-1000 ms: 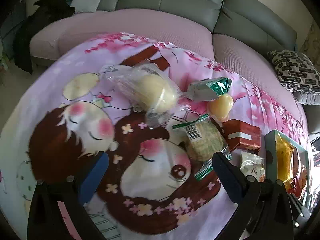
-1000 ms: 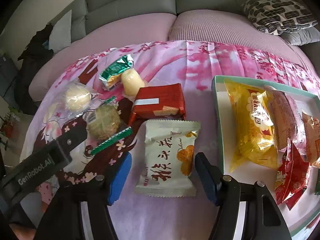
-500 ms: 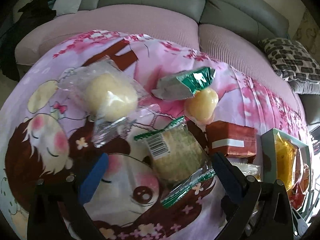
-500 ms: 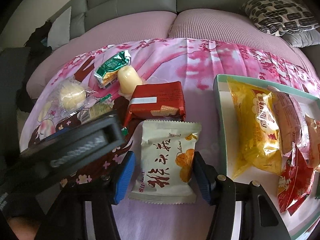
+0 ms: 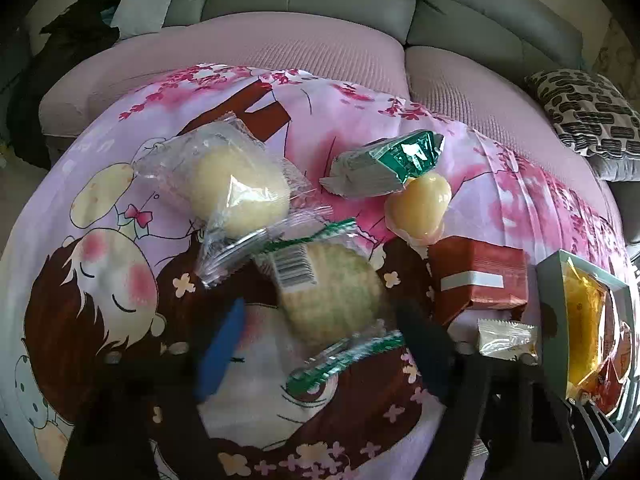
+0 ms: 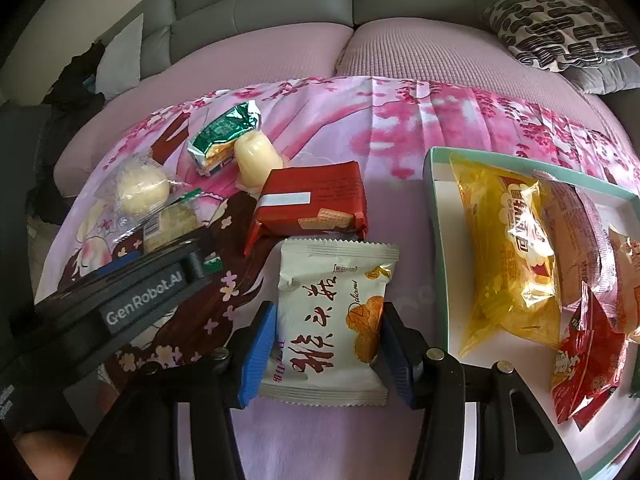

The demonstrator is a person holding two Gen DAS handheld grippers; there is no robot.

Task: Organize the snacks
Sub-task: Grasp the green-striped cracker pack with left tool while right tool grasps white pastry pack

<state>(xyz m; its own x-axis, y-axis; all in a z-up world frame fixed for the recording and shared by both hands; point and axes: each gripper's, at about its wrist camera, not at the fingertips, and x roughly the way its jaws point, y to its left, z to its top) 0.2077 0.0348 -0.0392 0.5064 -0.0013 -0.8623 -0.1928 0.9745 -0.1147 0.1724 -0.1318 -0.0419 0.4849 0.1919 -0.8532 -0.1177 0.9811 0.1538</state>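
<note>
In the left wrist view my left gripper (image 5: 320,344) is open, its fingers on either side of a round green-edged clear-wrapped cake (image 5: 328,300) on the pink cartoon cloth. In the right wrist view my right gripper (image 6: 326,352) has its blue pads against both sides of a white pastry packet (image 6: 332,316) lying on the cloth; the left gripper's body (image 6: 120,304) shows at the left. Other snacks lie behind: a red wafer pack (image 6: 312,204), a yellow jelly cup (image 6: 256,158), a green foil pack (image 6: 222,132) and a clear-wrapped pale bun (image 6: 140,188).
A teal-rimmed white tray (image 6: 436,216) at the right holds a yellow bag (image 6: 508,256), a sausage pack and red packets. A grey sofa with pink seat covers and a patterned cushion (image 6: 556,28) lie behind the cloth.
My left gripper moved forward until its fingers flank the green-edged cake. My right gripper moved forward over the white packet and narrowed onto its sides.
</note>
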